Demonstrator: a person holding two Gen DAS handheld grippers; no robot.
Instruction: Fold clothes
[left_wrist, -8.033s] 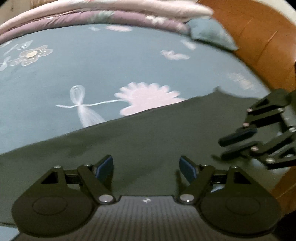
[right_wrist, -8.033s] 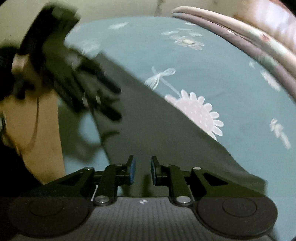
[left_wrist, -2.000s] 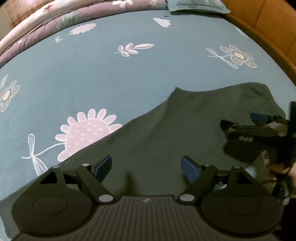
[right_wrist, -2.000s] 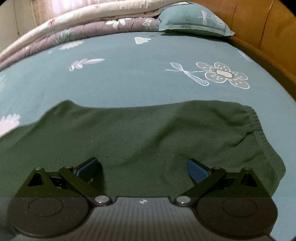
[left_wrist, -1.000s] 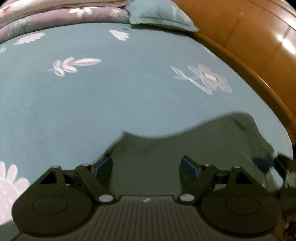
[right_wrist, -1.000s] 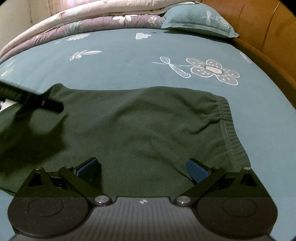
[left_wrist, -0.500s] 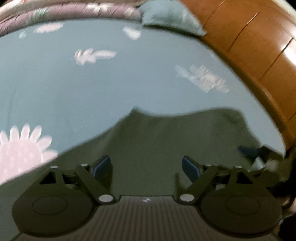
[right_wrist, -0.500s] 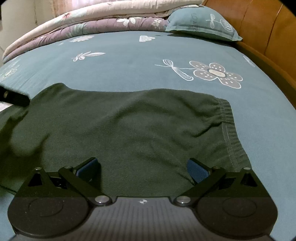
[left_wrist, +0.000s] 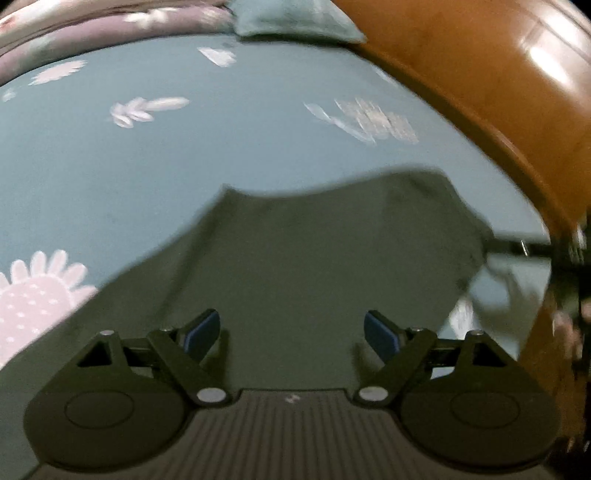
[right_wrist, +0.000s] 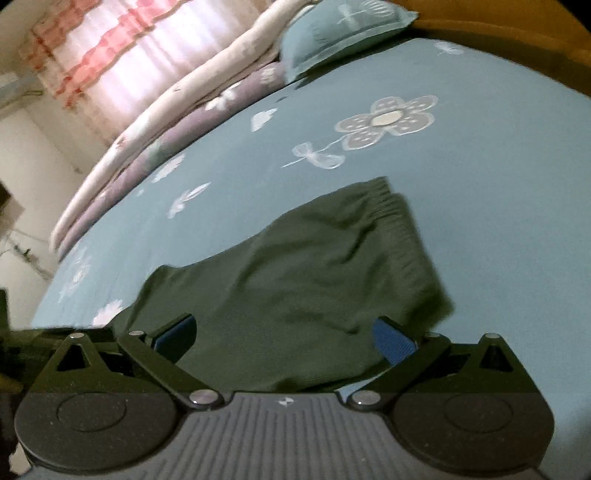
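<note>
Bedroom, dim light; teal flowered sheet (right_wrist: 480, 206) covers the bed and carries the work.

Garment: one dark green pair of trousers or shorts (right_wrist: 314, 273), lying flat on the sheet near its front edge, toward the side by the wooden bed frame (left_wrist: 498, 92). Gathered waistband (right_wrist: 402, 229) at the right end in the right wrist view, turned toward the pillow end of the bed. Other end runs off under the left gripper's view, so full length cannot be told.

Handling, as a judgement: soft knit, light, limp. Will drape and crease, no stiffness to hold a fold by itself. Not slippery against the cotton sheet; likely drags a little and bunches if pulled sideways. Nothing fragile. Best holds look to be the waistband corners, where the elastic gives a thicker edge to pinch, and the hem or edge corner at the opposite end. A pinch in mid-panel would lift only one layer.

Grippers: left gripper (left_wrist: 291, 332) hangs over the middle of the cloth, jaws wide apart, nothing between the blue pads. Right gripper (right_wrist: 284, 338) is tilted above the near edge of the garment, jaws likewise spread wide, holding nothing.

Count:
- green garment: one
- grippers: two
- pillow (right_wrist: 340, 33): one, at the far end
- folded quilts (right_wrist: 166, 122): a stack along the far side, layers hard to separate
- curtain (right_wrist: 110, 55): one, pink-striped, behind the quilts
</note>
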